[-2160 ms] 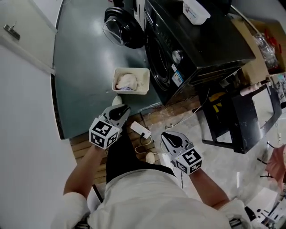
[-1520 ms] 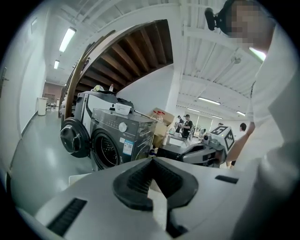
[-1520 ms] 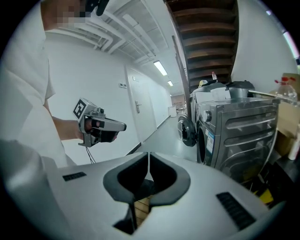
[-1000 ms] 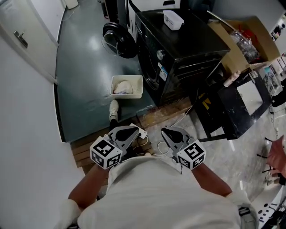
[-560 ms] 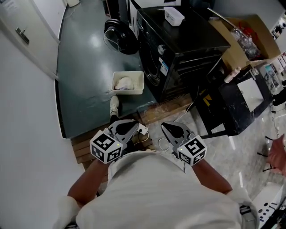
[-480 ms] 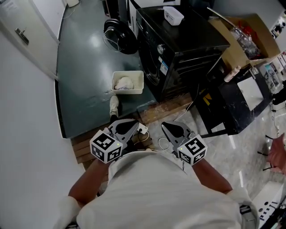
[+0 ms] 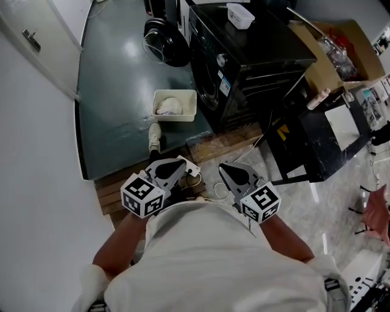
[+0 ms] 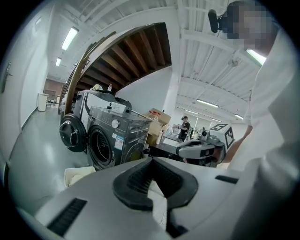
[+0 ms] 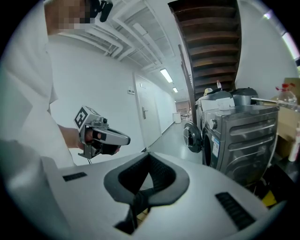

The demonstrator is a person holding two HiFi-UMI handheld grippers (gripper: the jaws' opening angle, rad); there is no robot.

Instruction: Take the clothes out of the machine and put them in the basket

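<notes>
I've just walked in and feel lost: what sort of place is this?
Probably a workshop or lab hall with a laundry corner set up, not a home. A dark front-loading washing machine stands by a white basket on a green floor, beside an open, cluttered cardboard box.

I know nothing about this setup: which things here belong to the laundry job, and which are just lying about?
For the job: black front-loading washing machine, its round door open; white plastic basket on the floor; pale clothes in it.
Lying about: small white tub atop the machine; brown cardboard box; black side table.
</notes>
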